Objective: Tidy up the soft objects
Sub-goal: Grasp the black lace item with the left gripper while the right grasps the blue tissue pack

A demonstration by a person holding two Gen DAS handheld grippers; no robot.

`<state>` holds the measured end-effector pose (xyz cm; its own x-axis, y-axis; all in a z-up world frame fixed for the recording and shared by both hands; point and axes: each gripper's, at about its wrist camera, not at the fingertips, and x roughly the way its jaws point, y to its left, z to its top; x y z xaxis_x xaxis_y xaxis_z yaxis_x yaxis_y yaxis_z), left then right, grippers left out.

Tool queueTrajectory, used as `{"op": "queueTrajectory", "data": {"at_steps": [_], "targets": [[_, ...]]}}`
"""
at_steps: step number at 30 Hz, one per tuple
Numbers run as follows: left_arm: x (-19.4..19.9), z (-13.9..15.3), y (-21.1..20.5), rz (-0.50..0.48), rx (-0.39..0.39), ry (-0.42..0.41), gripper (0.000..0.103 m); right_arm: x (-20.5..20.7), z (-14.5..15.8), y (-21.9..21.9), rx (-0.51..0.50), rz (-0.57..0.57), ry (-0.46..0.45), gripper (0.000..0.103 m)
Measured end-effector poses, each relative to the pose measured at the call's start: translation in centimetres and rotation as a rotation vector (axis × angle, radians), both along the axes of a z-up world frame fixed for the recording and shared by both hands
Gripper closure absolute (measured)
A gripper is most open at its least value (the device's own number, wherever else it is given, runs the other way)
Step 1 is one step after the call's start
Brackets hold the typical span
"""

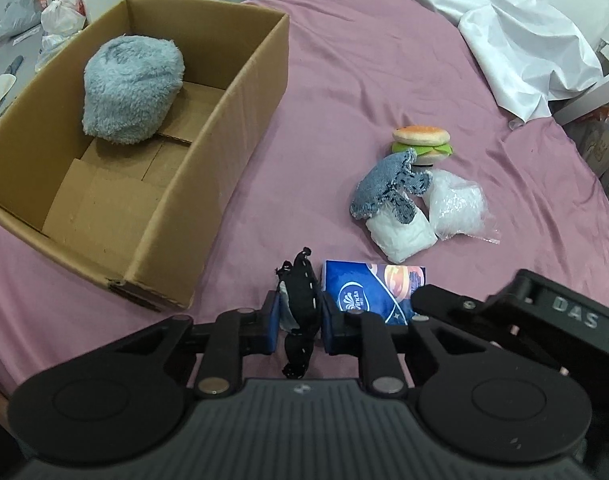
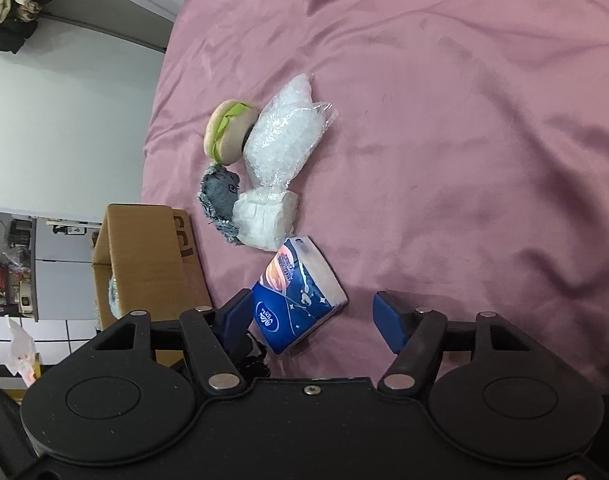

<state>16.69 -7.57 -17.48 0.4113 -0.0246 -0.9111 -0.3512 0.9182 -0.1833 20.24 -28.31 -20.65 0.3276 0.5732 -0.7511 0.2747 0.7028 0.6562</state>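
Black fabric (image 1: 300, 304) pinched in left hand-held gripper (image 1: 300, 320), seemingly a strap.

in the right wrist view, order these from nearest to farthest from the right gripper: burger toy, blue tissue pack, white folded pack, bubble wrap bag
1. blue tissue pack, between the right gripper's open fingers, toward the left one
2. white folded pack, just beyond the tissue pack
3 and 4. bubble wrap bag and burger toy, side by side farthest out, burger on the left; too close to call

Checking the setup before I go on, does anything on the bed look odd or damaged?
Nothing looks damaged or spilled. The denim patch just lies draped over the white pack, not flat on the sheet.
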Motion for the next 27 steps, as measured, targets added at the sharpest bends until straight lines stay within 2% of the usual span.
{"op": "queueTrajectory", "data": {"at_steps": [4,11,13,16,22,27], "targets": [[-0.2,0.3,0.4,-0.005,-0.014,-0.009,0.083,0.4,-0.4,0.5,-0.021,0.004,0.007,0.044],[-0.8,1.0,1.2,-0.004,-0.034,-0.026,0.083,0.9,-0.7,1.2,-0.036,0.010,0.009,0.045],[-0.9,1.2,1.4,-0.004,-0.040,-0.029,0.083,1.0,-0.9,1.4,-0.033,0.013,0.012,0.048],[-1.2,1.7,1.5,-0.007,-0.049,-0.039,0.083,1.2,-1.3,1.7,-0.026,0.018,0.023,0.065],[-2.0,3.1,2.0,-0.004,-0.063,-0.066,0.083,1.0,-1.2,1.8,-0.020,0.010,0.019,0.073],[-2.7,4.3,2.9,0.005,-0.067,-0.094,0.083,-0.2,0.2,1.4,-0.019,-0.001,-0.041,0.078]]}}
